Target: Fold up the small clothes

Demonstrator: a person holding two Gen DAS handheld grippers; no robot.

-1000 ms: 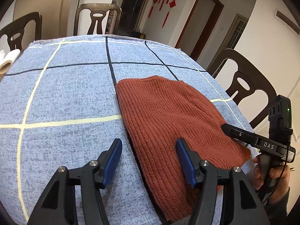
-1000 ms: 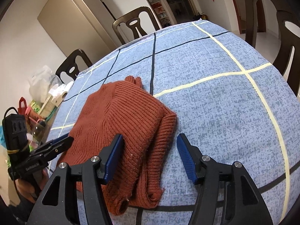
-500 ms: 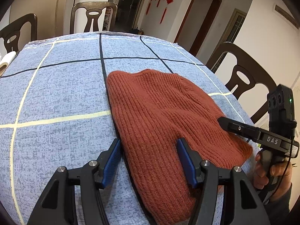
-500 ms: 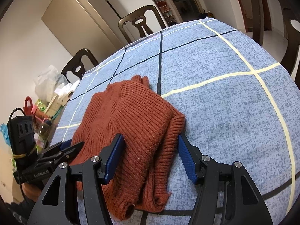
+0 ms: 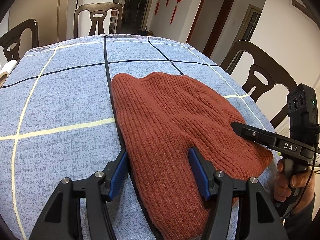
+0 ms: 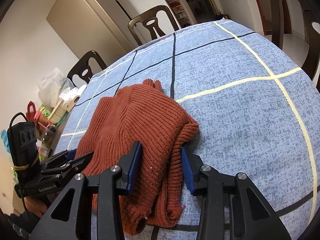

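A rust-red ribbed sweater (image 5: 172,124) is lying folded in a thick bundle on the blue checked tablecloth (image 5: 60,104), close to the near edge of the table, with its far edge sitting along one of the dark lines in the cloth. The right gripper (image 6: 161,166) is coming in over the bundle's near right corner, and its jaws have just been closing, with the doubled knit layers bunched up between the blue pads, which are now pressing on them from both sides. The left gripper (image 5: 158,172) is sitting at the sweater's left edge with its jaws standing apart: one blue finger is resting on the bare cloth just beside the knit and the other is down on top of it, so nothing is being pinched there. A hand (image 5: 294,182) is gripping the right tool's handle, and dark wooden chairs (image 5: 98,19) are standing around the table.
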